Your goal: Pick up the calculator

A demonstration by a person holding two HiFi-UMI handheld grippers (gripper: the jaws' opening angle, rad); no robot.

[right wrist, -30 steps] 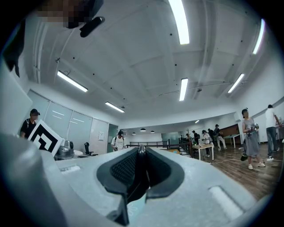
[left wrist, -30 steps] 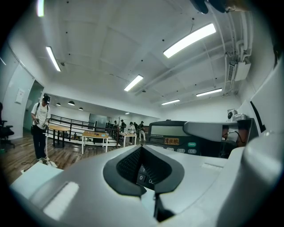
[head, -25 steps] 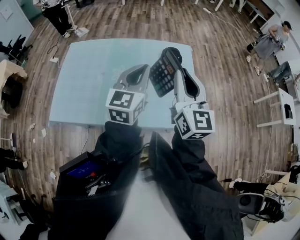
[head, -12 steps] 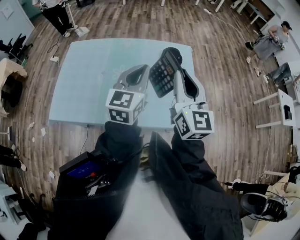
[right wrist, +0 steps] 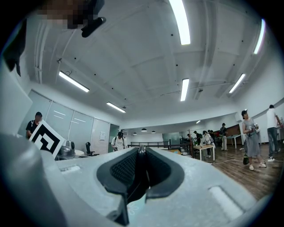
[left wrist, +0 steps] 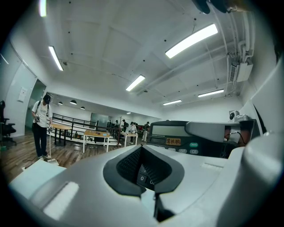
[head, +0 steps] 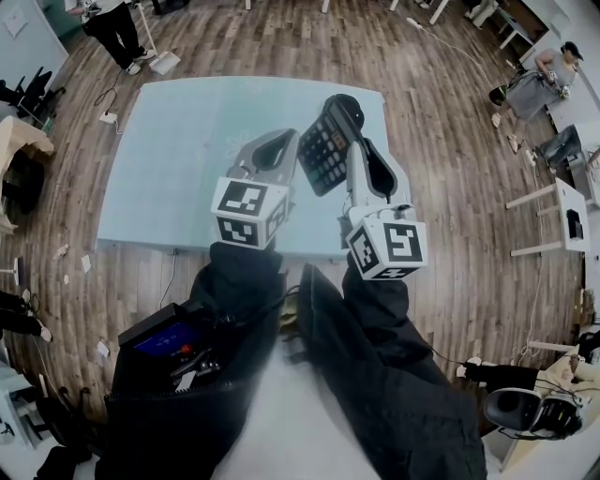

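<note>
A black calculator (head: 323, 150) with rows of pale keys hangs tilted above the pale blue table (head: 178, 159). My right gripper (head: 341, 117) is shut on its right edge. In the right gripper view the calculator (right wrist: 138, 177) is only a thin dark edge squeezed between the pads of that gripper (right wrist: 140, 170). My left gripper (head: 279, 145) hovers just left of the calculator. Its jaws (left wrist: 143, 175) stand a narrow slit apart with nothing between them. The calculator's display and keys (left wrist: 177, 139) show beyond them, to the right.
Wooden floor surrounds the table. An open black case (head: 169, 342) lies on the floor at the lower left. A white side table (head: 562, 216) stands at the right. A person (head: 112, 28) stands at the far left and another (head: 544, 80) at the far right.
</note>
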